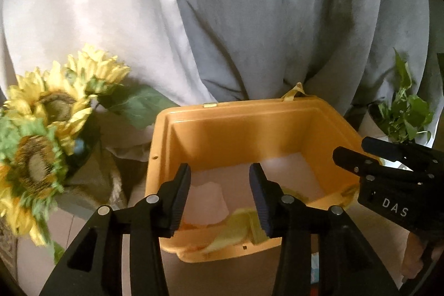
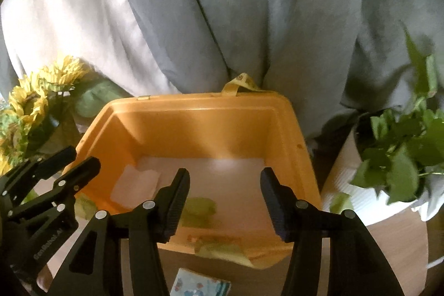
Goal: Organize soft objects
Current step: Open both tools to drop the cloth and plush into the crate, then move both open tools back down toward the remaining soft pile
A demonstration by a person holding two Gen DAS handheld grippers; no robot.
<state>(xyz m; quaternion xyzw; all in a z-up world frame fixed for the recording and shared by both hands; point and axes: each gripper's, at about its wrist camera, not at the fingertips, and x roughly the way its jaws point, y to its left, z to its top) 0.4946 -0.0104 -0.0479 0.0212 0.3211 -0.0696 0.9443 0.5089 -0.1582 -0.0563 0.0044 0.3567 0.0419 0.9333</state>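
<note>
We see the bin (image 2: 194, 126) centered before the curtains (image 2: 236, 4), sunflowers (image 2: 27, 107) to its left, potted plant (image 2: 402, 146) to its right. A cloth (image 2: 198, 208) lies in the bin and over its near rim; a packet (image 2: 199, 285) sits just before it.
</note>
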